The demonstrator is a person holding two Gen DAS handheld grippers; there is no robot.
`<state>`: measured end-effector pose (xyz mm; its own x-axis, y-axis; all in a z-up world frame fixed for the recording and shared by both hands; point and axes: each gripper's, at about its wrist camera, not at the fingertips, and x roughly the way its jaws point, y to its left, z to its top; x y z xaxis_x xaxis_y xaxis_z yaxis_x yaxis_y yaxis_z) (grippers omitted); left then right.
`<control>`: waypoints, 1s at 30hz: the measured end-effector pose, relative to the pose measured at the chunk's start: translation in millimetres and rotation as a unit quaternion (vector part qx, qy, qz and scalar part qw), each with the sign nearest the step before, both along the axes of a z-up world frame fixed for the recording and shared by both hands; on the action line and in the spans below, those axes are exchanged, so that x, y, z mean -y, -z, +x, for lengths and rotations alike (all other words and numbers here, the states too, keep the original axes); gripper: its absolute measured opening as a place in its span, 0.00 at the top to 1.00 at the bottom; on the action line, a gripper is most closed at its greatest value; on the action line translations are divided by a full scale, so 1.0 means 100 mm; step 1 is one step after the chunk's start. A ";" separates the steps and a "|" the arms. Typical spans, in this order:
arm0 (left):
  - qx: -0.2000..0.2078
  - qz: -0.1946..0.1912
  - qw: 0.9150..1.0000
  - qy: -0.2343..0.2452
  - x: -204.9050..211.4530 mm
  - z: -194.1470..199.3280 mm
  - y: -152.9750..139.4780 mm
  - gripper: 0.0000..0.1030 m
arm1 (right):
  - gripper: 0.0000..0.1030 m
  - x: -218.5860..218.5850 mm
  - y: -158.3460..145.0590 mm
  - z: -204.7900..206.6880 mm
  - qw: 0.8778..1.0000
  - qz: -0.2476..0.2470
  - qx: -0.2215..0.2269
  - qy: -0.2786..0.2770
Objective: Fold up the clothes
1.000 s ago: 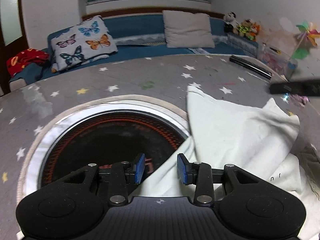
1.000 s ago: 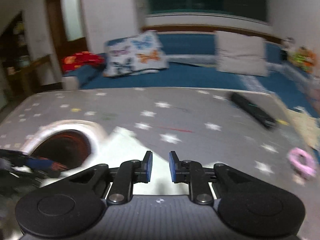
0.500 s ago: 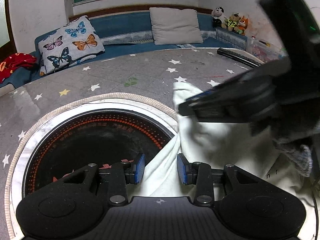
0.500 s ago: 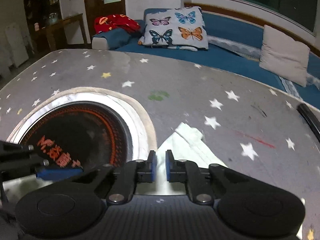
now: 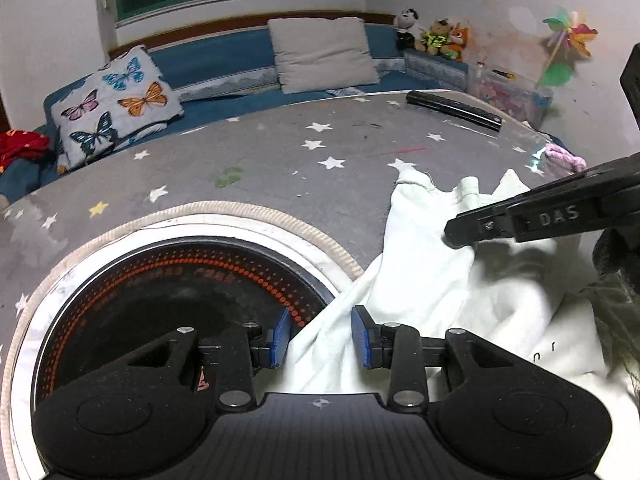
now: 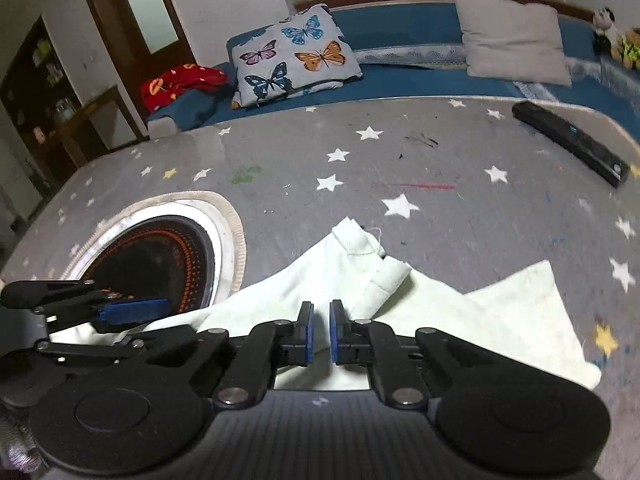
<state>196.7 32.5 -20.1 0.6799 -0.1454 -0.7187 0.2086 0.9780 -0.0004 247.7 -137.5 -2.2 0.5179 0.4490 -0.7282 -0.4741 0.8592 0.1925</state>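
Observation:
A white garment (image 5: 424, 264) lies crumpled on the grey star-print table (image 5: 280, 168), its left edge hanging over a round black cooktop (image 5: 180, 280). My left gripper (image 5: 320, 340) is open, with a ridge of the cloth running between its fingers. My right gripper (image 6: 322, 330) is closed to a narrow gap on a fold of the garment (image 6: 500, 312) near its middle. In the left wrist view the right gripper (image 5: 460, 236) comes in from the right with its tip on the cloth. The left gripper (image 6: 92, 300) shows at the left of the right wrist view.
A long black bar (image 6: 568, 142) lies at the table's far right, and a pink knitted ring (image 5: 564, 156) sits beside the garment's far corner. A blue bench with a butterfly pillow (image 6: 296, 52) runs behind the table. The cooktop (image 6: 160, 252) sits left of the garment.
My right gripper has come down over the garment and its fingers have narrowed onto the cloth. The garment's far edge has bunched up. The left gripper keeps its place, still open.

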 end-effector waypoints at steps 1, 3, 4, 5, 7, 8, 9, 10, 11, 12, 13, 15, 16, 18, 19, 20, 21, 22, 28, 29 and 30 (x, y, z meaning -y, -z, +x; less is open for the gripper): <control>0.000 -0.003 1.000 0.005 0.00 -0.01 0.00 0.75 | 0.92 0.05 0.00 -0.01 1.000 0.006 -0.003 0.004; 0.001 -0.003 1.000 0.012 0.00 -0.02 0.00 0.88 | 0.92 0.14 -0.01 -0.03 1.000 0.018 -0.008 0.012; 0.006 0.003 1.000 0.012 0.01 -0.04 -0.01 0.94 | 0.91 0.19 -0.02 -0.04 1.000 0.024 -0.011 0.016; 0.015 0.011 1.000 0.006 0.02 -0.05 -0.03 0.95 | 0.91 0.21 -0.03 -0.05 0.999 0.027 -0.010 0.020; 0.050 0.026 0.998 -0.026 -0.05 -0.10 -0.13 0.95 | 0.91 0.21 -0.09 -0.08 0.999 0.028 0.002 0.020; 0.066 0.031 0.996 -0.045 -0.10 -0.13 -0.19 0.95 | 0.90 0.22 -0.12 -0.10 0.999 0.029 0.006 0.019; 0.071 0.026 0.995 -0.064 -0.16 -0.15 -0.25 0.95 | 0.87 0.22 -0.14 -0.12 0.999 0.029 0.010 0.017; 0.065 0.026 0.994 -0.082 -0.23 -0.17 -0.27 0.95 | 0.78 0.23 -0.17 -0.14 0.999 0.029 0.014 0.015; 0.050 0.039 0.994 -0.094 -0.26 -0.18 -0.26 0.94 | 0.74 0.23 -0.20 -0.16 0.999 0.029 0.018 0.013; 0.037 0.051 0.992 -0.105 -0.30 -0.19 -0.25 0.94 | 0.74 0.24 -0.22 -0.18 0.999 0.030 0.022 0.012; 0.028 0.061 0.992 -0.107 -0.32 -0.21 -0.21 0.91 | 0.73 0.24 -0.25 -0.20 0.999 0.030 0.026 0.010; 0.016 0.069 0.991 -0.111 -0.38 -0.25 -0.16 0.91 | 0.72 0.27 -0.28 -0.23 0.999 0.031 0.032 0.011; 0.014 0.064 0.991 -0.114 -0.42 -0.26 -0.17 0.91 | 0.72 0.32 -0.28 -0.22 0.999 0.033 0.030 0.020; 0.015 0.049 0.991 -0.121 -0.48 -0.27 -0.20 0.90 | 0.70 0.43 -0.26 -0.21 0.998 0.036 0.028 0.037; 0.017 0.040 0.991 -0.125 -0.51 -0.26 -0.23 0.85 | 0.69 0.48 -0.25 -0.21 0.998 0.038 0.026 0.046; 0.022 0.031 0.991 -0.127 -0.51 -0.22 -0.26 0.80 | 0.69 0.53 -0.25 -0.21 0.997 0.039 0.025 0.055; 0.028 0.024 0.992 -0.124 -0.51 -0.19 -0.30 0.77 | 0.69 0.59 -0.24 -0.20 0.997 0.041 0.024 0.064; 0.033 0.019 0.992 -0.118 -0.49 -0.16 -0.32 0.72 | 0.69 0.64 -0.23 -0.20 0.996 0.042 0.022 0.073; 0.028 0.009 0.996 -0.083 -0.34 0.26 -0.27 0.65 | 0.68 0.96 -0.17 -0.18 0.990 0.048 0.011 0.129; 0.022 0.013 0.997 -0.078 -0.31 0.34 -0.23 0.65 | 0.68 1.00 -0.16 -0.18 0.989 0.046 0.007 0.139; 0.016 0.017 0.997 -0.073 -0.28 0.42 -0.19 0.65 | 0.68 1.02 -0.13 -0.18 0.989 0.041 0.003 0.145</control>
